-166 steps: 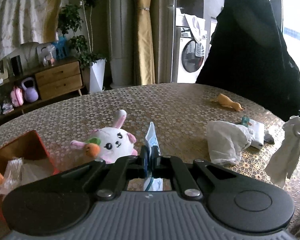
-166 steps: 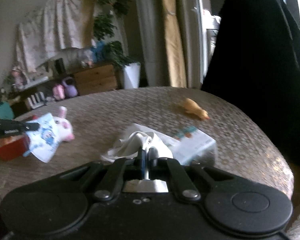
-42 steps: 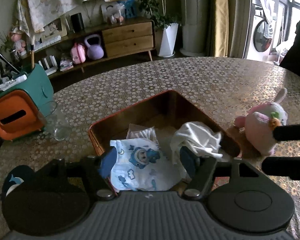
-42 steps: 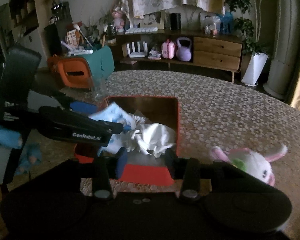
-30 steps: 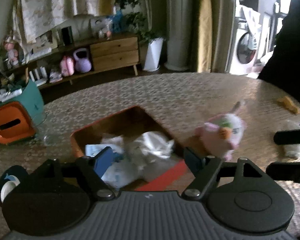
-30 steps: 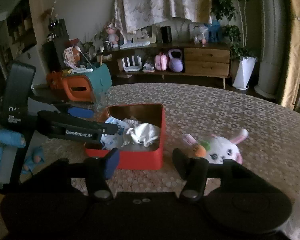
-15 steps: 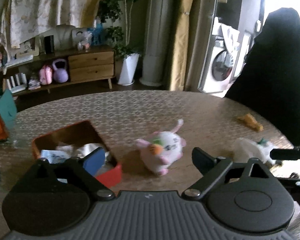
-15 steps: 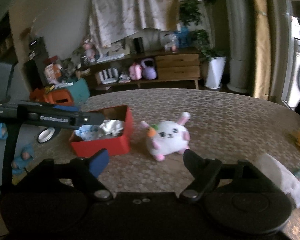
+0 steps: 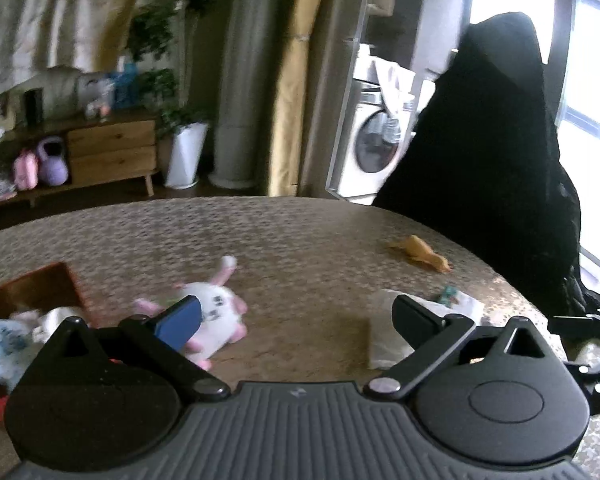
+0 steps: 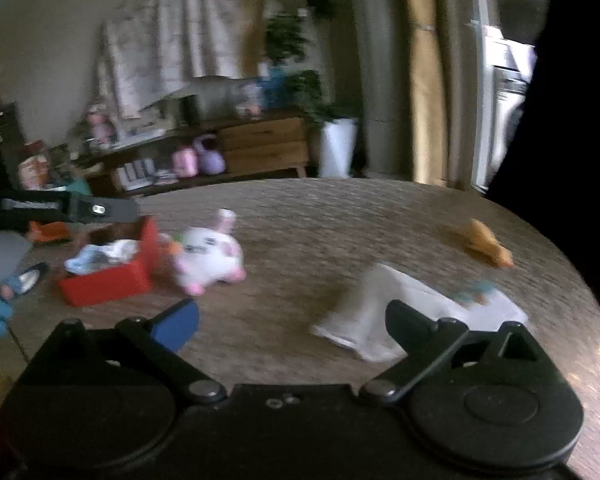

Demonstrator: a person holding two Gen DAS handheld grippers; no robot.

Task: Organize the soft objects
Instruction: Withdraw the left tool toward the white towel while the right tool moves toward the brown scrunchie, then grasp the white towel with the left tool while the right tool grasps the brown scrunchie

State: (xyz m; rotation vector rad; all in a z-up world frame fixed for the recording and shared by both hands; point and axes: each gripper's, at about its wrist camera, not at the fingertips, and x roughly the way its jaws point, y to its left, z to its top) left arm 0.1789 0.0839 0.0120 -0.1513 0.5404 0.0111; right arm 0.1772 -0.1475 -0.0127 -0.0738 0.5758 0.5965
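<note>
Spanning bare table (image 9: 300, 240) beside bunny (image 9: 216, 320)

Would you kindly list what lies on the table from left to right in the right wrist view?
Red box holding cloths → plush rabbit → white packet → small orange toy.

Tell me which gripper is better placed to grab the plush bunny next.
Left, probably: the plush bunny lies just beyond the open left gripper, by its left finger, while the empty right gripper faces the white packet.
</note>
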